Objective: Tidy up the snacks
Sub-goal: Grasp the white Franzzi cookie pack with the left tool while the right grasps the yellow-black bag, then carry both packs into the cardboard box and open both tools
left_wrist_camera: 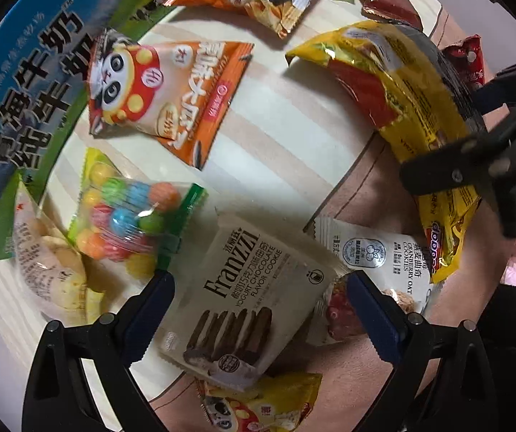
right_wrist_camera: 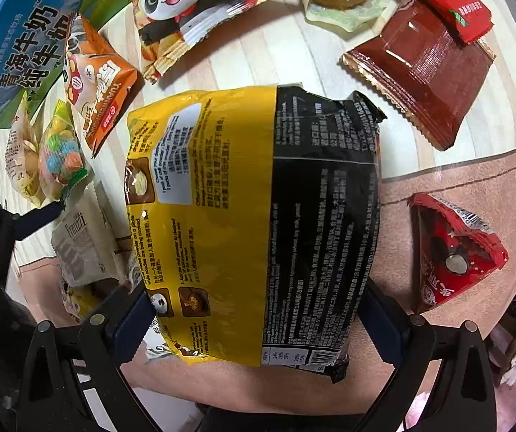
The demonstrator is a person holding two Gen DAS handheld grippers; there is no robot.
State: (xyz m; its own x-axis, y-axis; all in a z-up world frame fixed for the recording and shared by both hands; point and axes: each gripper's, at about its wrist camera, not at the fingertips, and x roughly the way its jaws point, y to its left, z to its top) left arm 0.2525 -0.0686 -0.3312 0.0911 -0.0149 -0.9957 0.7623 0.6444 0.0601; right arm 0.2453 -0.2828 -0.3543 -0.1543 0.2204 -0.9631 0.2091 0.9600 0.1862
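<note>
The Franzzi cookie pack (left_wrist_camera: 243, 298) is straddled by the unclenched left claw (left_wrist_camera: 258, 309) — the yellow noodle packet (right_wrist_camera: 254, 223) is clamped in the right claw (right_wrist_camera: 258, 320).

Two close downward views, shared snacks (left_wrist_camera: 243, 298)

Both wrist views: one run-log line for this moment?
left gripper astride Franzzi cookie pack, contact unclear | right gripper astride yellow noodle packet, grip unclear
</note>
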